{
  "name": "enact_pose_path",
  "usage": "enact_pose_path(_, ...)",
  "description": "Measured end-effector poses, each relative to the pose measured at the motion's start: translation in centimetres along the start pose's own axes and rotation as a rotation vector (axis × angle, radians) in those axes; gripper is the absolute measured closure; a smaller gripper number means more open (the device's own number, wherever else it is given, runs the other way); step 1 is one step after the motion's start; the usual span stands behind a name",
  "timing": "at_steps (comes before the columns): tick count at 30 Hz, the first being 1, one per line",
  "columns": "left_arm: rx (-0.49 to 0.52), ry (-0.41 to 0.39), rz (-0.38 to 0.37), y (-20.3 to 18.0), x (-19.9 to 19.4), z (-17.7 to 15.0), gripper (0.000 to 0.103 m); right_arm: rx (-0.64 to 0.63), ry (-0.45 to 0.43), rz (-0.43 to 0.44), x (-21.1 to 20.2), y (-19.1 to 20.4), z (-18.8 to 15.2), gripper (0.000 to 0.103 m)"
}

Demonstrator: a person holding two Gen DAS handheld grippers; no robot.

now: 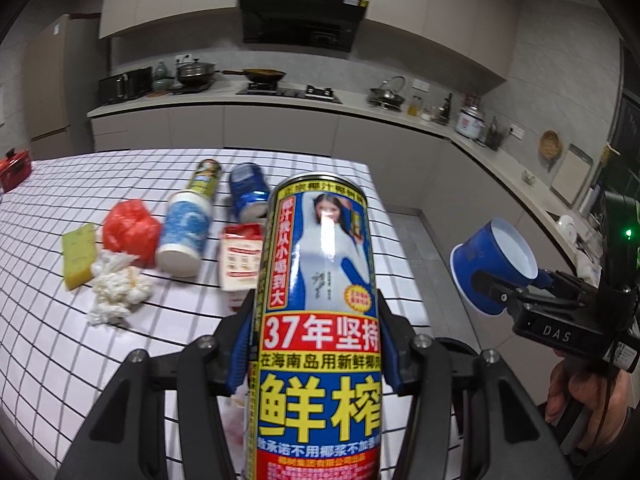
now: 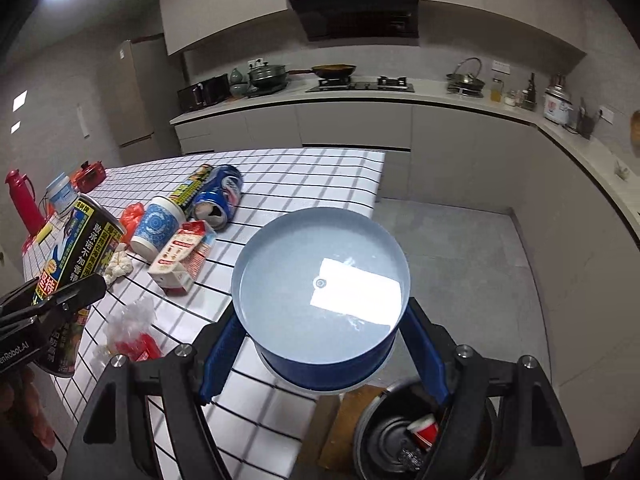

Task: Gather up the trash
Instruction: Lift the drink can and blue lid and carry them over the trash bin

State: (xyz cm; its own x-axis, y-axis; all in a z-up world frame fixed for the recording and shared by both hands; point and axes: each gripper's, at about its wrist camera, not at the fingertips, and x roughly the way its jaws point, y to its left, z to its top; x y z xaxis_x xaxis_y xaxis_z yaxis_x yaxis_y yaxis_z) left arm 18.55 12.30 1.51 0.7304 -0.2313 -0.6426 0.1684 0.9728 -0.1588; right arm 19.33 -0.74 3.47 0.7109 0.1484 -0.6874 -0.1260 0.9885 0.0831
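The worktop [image 1: 60,344] is white with a black grid pattern. The tall can [image 1: 320,320] carries yellow, red and blue printed panels. The paper cup [image 2: 320,300] is blue outside, white inside.

carton [image 2: 182,260] before paper cup [image 2: 156,226] — crushed can [image 2: 218,198] behind | bin [image 2: 404,436] below table [image 2: 320,176]

Wok [image 2: 333,69] on stove, rice cooker [image 2: 557,105], red thermos [image 2: 21,200].

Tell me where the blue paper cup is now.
The blue paper cup is clamped in the right gripper, past the table's edge, above the trash bin.
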Motion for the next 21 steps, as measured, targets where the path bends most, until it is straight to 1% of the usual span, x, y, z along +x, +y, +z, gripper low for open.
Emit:
enact_pose_path(8, 0.063, 0.023, -0.065, -5.1, 0.8, -0.9, 0.05, 0.048, 0.004, -0.058, -2.4, -4.5, -2.1, 0.025)
enact_pose_path(14, 0.099, 0.05, -0.118, -9.3, 2.0, -1.6, 0.05, 0.083, 0.018, -0.107, -3.9, -8.6, -3.8, 0.025)
enact_pose_path(21, 0.133, 0.097, -0.177, -14.1, 3.9, -2.9, 0.05, 0.1, 0.059, -0.139, -4.2, -12.8, -6.5, 0.025)
